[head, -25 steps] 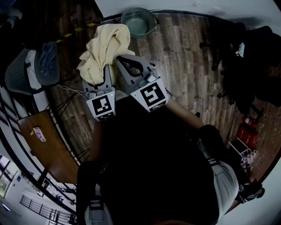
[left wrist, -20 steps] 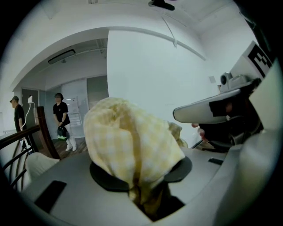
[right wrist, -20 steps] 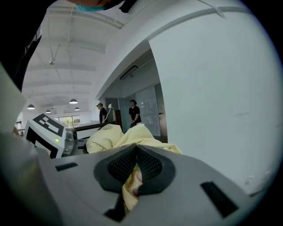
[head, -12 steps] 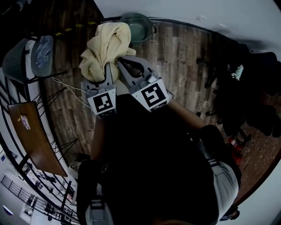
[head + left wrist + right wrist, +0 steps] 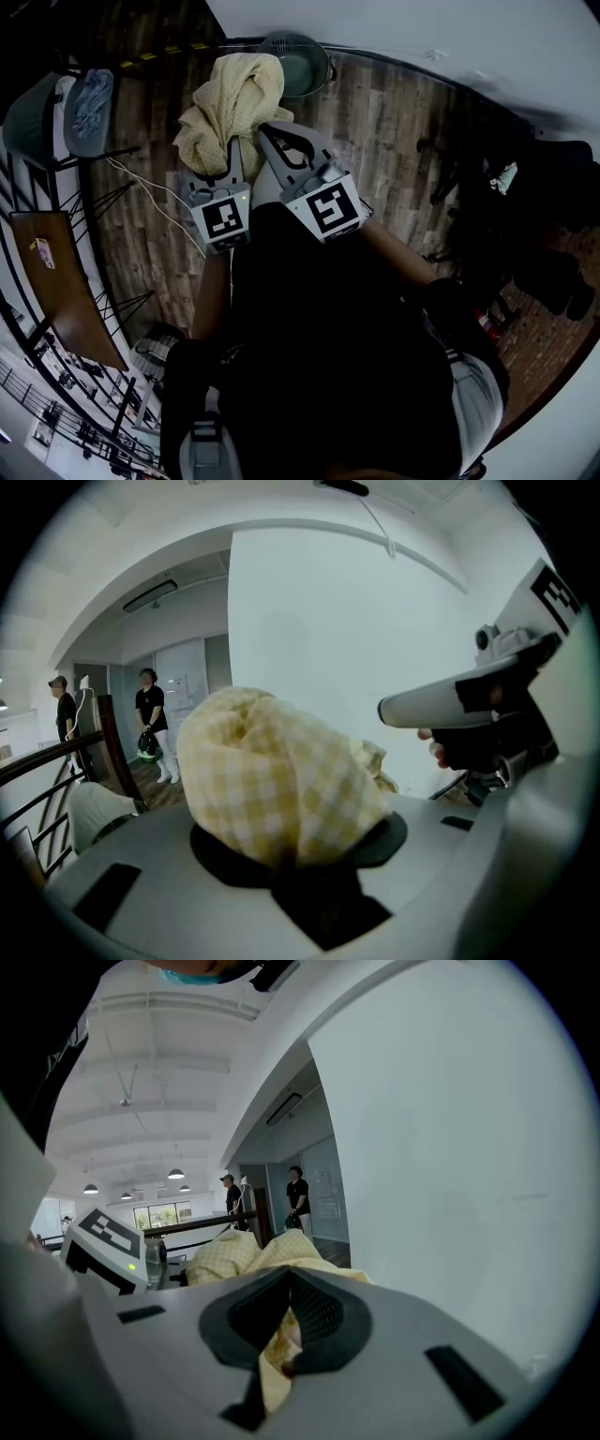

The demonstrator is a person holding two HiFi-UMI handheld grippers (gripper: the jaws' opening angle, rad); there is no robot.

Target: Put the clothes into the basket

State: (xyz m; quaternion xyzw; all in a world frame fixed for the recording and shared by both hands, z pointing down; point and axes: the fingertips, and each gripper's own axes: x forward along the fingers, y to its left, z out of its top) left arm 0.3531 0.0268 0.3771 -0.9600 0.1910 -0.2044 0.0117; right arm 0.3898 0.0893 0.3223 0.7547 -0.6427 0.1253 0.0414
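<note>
The person holds 2 grippers close together in front of the body, and both grip the same cloth. In the head view the left gripper (image 5: 231, 167) and the right gripper (image 5: 277, 142) point toward the white wall (image 5: 422, 28). The yellow checked cloth (image 5: 230, 103) is bunched up at their tips and hangs clear of the wooden floor (image 5: 394, 122).

In the left gripper view, the left gripper (image 5: 300, 850) has its jaws partly apart and clamped on a thick rounded wad of the cloth (image 5: 277, 775), which fills the gap between the pads. In the right gripper view, the right gripper (image 5: 286, 1321) has its jaws drawn narrow and pinches a thin fold of the cloth (image 5: 246, 1252) between the ribbed pads.

The green basket (image 5: 309, 64) stands on the floor against the wall, just beyond the cloth. The cloth's upper edge overlaps the basket's left rim in the head view, though it may hang short of the basket rather than over it; the steep angle does not settle this.

To the left stands a grey chair (image 5: 33, 122) with a blue garment (image 5: 89, 101) draped on it. Below it is a wooden table (image 5: 66, 300). A white cable (image 5: 155, 190) trails across the floor. 2 people (image 5: 150, 722) stand far off beside a railing.
</note>
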